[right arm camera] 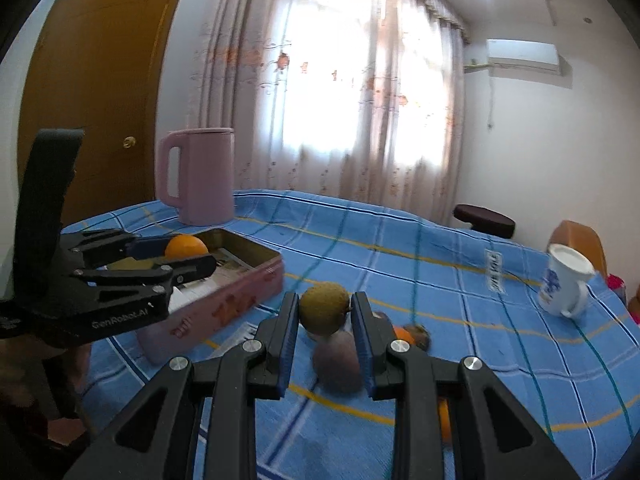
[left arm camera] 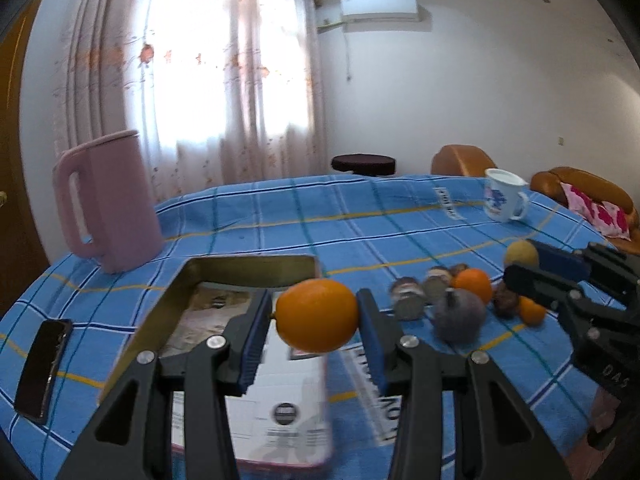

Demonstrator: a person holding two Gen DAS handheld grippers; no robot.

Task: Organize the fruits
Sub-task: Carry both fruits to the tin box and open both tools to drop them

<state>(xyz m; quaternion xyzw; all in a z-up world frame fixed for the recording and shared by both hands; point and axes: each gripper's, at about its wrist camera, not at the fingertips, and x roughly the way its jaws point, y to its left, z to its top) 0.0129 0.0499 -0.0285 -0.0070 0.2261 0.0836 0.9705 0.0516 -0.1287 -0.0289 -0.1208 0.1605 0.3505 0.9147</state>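
Note:
My left gripper [left arm camera: 316,320] is shut on an orange [left arm camera: 317,315] and holds it above the open pink tin box [left arm camera: 248,268]; it also shows in the right wrist view [right arm camera: 176,256] over the box [right arm camera: 224,300]. My right gripper [right arm camera: 325,312] is shut on a yellow-green round fruit [right arm camera: 324,308], held above the fruit pile; it shows in the left wrist view [left arm camera: 524,264] with the fruit [left arm camera: 521,254]. The pile on the blue cloth holds a purple fruit [left arm camera: 460,314], another orange [left arm camera: 474,282], a small orange [left arm camera: 532,311] and brown fruits [left arm camera: 408,300].
A pink jug [left arm camera: 108,208] stands behind the box. A white mug [left arm camera: 504,196] sits at the far right of the table. A black phone [left arm camera: 44,364] lies left of the box. A dark stool [left arm camera: 363,164] and an orange sofa [left arm camera: 580,188] are beyond the table.

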